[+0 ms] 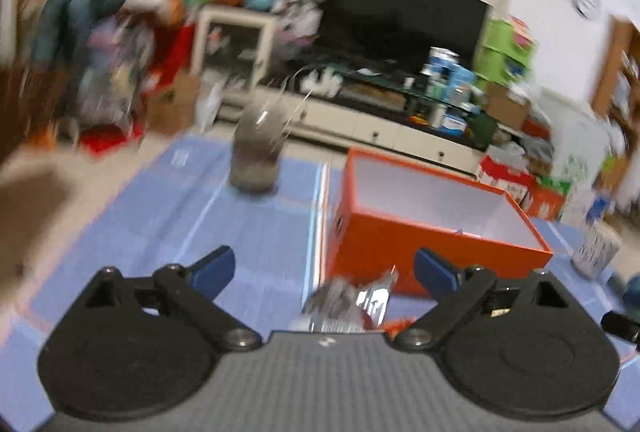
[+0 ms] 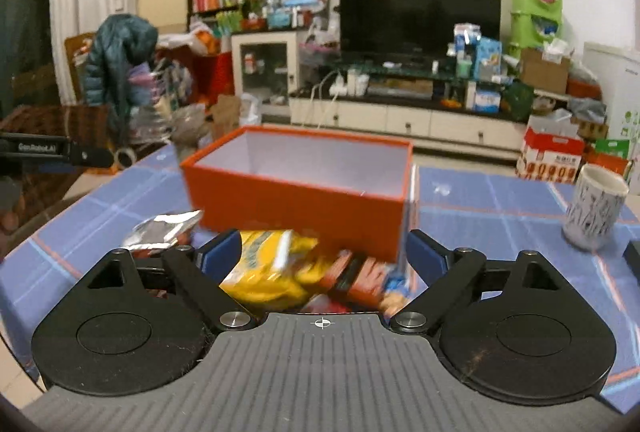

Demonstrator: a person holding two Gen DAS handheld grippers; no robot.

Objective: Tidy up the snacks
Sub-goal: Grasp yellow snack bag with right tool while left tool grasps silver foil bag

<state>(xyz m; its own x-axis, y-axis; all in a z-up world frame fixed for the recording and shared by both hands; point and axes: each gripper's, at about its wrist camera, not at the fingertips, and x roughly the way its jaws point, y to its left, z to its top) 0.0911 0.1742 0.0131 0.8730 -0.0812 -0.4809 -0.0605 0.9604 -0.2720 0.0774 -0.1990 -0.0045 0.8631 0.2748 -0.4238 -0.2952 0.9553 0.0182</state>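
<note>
While both pairs of jaws are spread wide, nothing is gripped by either. Seen from the left wrist, the left gripper (image 1: 324, 268) is held above the blue checked tablecloth (image 1: 256, 232), and a silver snack packet (image 1: 352, 306), blurred, lies low between its blue fingertips (image 1: 212, 270) without being touched by them. An orange box (image 1: 432, 228) with a white inside stands open just beyond that packet, towards the right of the view; nothing can be made out within it. Further off, a grey blurred jar-like thing (image 1: 256, 155) is set on the cloth, and a patterned white cup (image 1: 596, 252) is seen at the right edge. From the right wrist, the right gripper (image 2: 322, 256) is placed over a yellow snack bag (image 2: 272, 268) and a red snack packet (image 2: 364, 280), both lying on the cloth close against the near wall of the orange box (image 2: 296, 199); whether the pads meet the yellow bag cannot be told, though no squeeze is shown. A silver snack packet (image 2: 164, 230) is found just left of the yellow bag, and the cup (image 2: 594, 207) stands well apart at the right. A black television (image 2: 420, 3) is seen behind the table.
</note>
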